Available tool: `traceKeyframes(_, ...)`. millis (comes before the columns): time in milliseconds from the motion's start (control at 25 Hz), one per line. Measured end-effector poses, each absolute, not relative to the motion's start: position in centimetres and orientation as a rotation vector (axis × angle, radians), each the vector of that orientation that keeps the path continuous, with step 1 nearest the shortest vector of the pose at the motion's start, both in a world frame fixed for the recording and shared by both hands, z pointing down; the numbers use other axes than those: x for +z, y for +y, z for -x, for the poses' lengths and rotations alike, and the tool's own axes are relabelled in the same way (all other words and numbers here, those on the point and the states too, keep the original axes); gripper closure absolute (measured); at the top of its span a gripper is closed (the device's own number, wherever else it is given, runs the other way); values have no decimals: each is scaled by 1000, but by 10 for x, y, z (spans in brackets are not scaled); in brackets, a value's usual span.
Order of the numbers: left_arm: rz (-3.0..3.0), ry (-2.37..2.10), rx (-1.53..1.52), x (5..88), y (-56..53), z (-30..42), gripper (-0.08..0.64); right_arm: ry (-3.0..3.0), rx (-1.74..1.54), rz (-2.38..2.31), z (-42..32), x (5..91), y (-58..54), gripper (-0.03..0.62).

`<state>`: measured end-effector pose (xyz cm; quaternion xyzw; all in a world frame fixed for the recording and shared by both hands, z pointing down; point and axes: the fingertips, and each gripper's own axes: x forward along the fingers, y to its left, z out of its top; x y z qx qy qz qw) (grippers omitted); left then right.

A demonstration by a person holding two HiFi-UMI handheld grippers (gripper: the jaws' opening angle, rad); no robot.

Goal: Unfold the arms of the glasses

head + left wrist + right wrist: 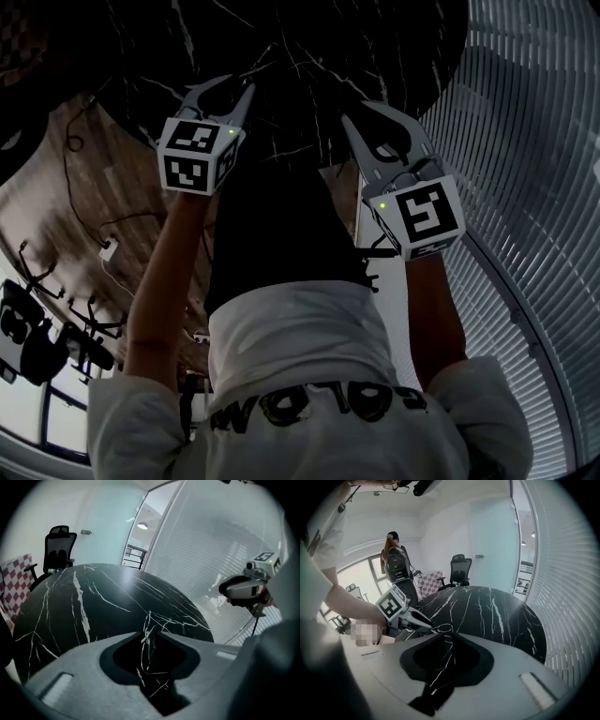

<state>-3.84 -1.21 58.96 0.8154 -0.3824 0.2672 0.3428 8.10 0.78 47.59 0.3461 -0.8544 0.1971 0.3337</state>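
Black veined table (309, 56) ahead, far side. Left tongs (150, 633), right tongs (450, 634) both barely parted, nothing surely pinched. Glasses not surely seen; thin pale loop (443, 628) just beyond left tips, possibly them, nearer left.

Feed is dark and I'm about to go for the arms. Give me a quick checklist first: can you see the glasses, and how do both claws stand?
1. Glasses located: cannot tell. Pale wiry lines at the claw tips could be a thin frame or just the white veins of the table.
2. Left claw: jaws a narrow gap apart. Gripping anything: cannot tell.
3. Right claw: also a narrow gap. Grip: cannot tell.
4. Claws apart from each other: ok in the head view.
5. Both claws over the table: ok.
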Motion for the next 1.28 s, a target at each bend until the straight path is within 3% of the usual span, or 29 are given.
traceKeyframes(680,-2293,-1080,419,369,38,25,477,-2443,375,-1050,-64,322,25,546)
traceKeyframes(1280,-2444,-1070,190,263,64,-1,540,-2605,366,-1151,-41,236,57,558)
